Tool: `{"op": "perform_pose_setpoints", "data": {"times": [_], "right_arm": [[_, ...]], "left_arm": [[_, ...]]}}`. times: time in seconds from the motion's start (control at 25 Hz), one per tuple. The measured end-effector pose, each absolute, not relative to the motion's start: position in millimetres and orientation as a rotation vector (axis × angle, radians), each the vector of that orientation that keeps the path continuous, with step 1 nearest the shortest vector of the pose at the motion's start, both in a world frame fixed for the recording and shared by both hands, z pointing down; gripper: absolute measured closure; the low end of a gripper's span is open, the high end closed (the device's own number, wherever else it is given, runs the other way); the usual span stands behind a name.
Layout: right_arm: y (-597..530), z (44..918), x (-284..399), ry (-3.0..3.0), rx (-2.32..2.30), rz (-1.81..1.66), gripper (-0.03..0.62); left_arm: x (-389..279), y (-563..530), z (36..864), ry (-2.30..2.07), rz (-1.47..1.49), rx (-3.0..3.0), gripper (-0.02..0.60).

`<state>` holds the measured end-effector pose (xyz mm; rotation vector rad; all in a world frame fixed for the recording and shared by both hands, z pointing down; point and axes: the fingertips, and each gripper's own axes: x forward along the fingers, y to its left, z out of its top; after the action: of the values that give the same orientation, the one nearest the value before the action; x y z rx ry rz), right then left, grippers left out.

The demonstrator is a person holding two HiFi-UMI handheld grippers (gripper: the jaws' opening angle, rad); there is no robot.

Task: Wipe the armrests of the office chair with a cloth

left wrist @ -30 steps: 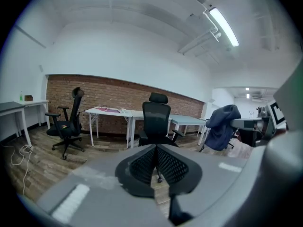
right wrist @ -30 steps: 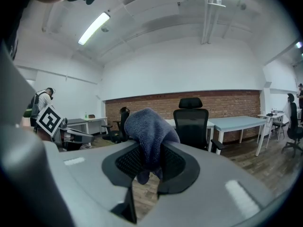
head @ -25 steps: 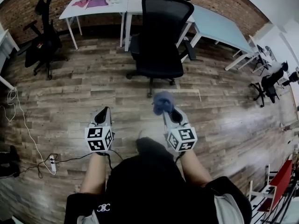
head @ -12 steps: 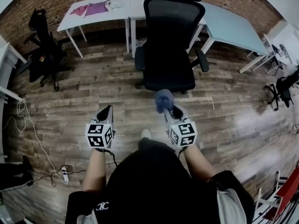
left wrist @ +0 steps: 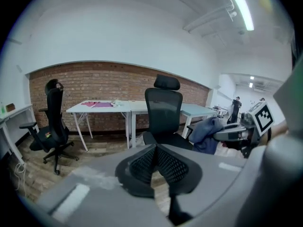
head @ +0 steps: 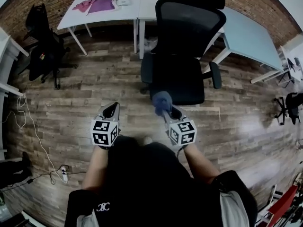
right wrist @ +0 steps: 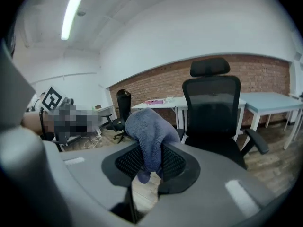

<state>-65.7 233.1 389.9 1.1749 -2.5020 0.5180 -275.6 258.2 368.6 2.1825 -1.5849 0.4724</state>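
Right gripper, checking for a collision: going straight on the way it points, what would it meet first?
Probably the office chair, about at its seat front, with the cloth the gripper holds touching first; depth is unclear.

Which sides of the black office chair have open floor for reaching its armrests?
Bare wooden floor lies open left of the black office chair, as far as the second black chair, and right of it, in front of the pale blue table. Behind, its backrest crowds the white tables. The right gripper grips the blue fleecy cloth.
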Motion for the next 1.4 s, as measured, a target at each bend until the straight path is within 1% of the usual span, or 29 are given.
{"op": "perform_pose_setpoints", "data": {"times": [0.12, 0.32, 0.4, 0.56, 0.68, 0.88, 1.2, 1.4], "right_arm": [[203.9, 427.4, -78.8, -2.410, 1.186, 0.655, 0.502], [152.9, 451.7, -114.3, -2.316, 1.228, 0.636, 0.502], [130.1, 458.0, -126.1, -2.273, 1.285, 0.655, 0.502], [83.2, 485.1, -142.4, -2.109, 1.440, 0.821, 0.502], [65.2, 497.6, -154.9, -1.987, 1.484, 0.837, 0.502], [53.8, 508.7, -172.3, -1.893, 1.483, 0.809, 0.502], [70.2, 561.5, -187.1, -1.860, 1.224, 0.800, 0.496], [47.9, 591.0, -183.3, -1.817, 1.119, 0.834, 0.496]], "left_arm": [[-293.5, 231.6, 381.1, -1.554, 0.465, 2.161, 0.575], [-324.2, 164.8, 397.1, -1.450, 0.444, 2.222, 0.575], [-335.4, 134.3, 396.4, -1.383, 0.414, 2.268, 0.575], [-364.2, 70.8, 388.4, -1.251, 0.437, 2.362, 0.575], [-388.4, 39.0, 383.8, -1.145, 0.401, 2.376, 0.575], [-419.8, 6.2, 393.8, -1.057, 0.387, 2.367, 0.575], [-425.1, -4.3, 414.5, -0.976, 0.506, 2.329, 0.575], [-437.3, -13.8, 412.3, -1.004, 0.489, 2.238, 0.575]]}}
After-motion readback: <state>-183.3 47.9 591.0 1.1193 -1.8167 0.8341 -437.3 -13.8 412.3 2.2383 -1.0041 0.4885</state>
